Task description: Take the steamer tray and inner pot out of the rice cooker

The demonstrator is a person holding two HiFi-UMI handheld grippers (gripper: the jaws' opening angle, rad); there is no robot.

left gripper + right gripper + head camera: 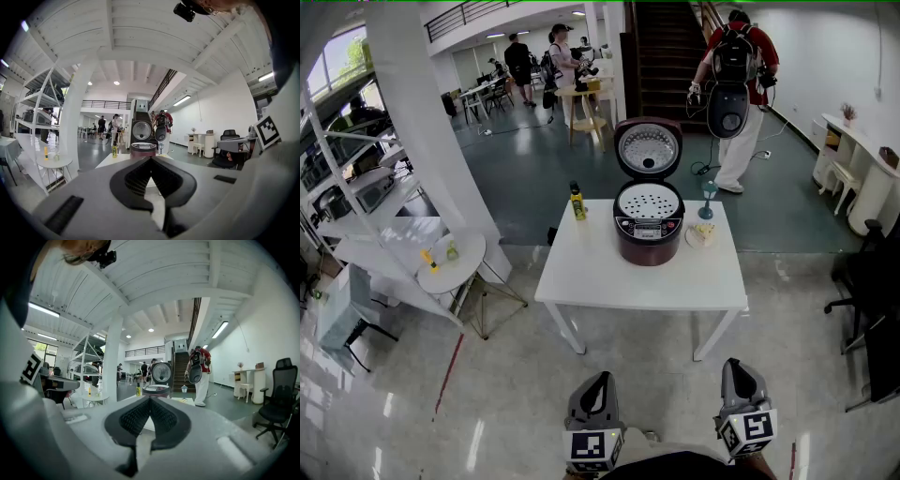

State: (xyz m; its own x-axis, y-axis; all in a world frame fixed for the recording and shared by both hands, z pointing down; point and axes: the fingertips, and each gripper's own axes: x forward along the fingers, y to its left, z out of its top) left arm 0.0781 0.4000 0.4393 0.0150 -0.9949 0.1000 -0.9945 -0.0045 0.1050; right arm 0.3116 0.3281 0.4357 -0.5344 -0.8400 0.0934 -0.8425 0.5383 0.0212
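Two hand-held grippers are hovering at the near edge of the head view: the left hand-held gripper (pixel 600 380) and the right hand-held gripper (pixel 735 367). Both are holding their jaws pressed together with nothing between them, well short of the table (pixel 600 277).

- One rice cooker (pixel 648 234) is standing on the table's far half, its lid (pixel 648 148) standing open.
- One steamer tray (pixel 647 202), white and perforated, is sitting in the cooker's mouth (the inner pot is not showing, the tray covering the opening).
- One yellow bottle (pixel 577 202) is standing left of the cooker.
- One blue goblet (pixel 707 199) and one small plate (pixel 701 234) are sitting to its right.

The table is white and is standing on a glossy pale floor (pixel 487 412). One round side table (pixel 455 272) is standing by a white pillar (pixel 431 141). One person in red (pixel 736 75) is standing by the staircase (pixel 661 47).
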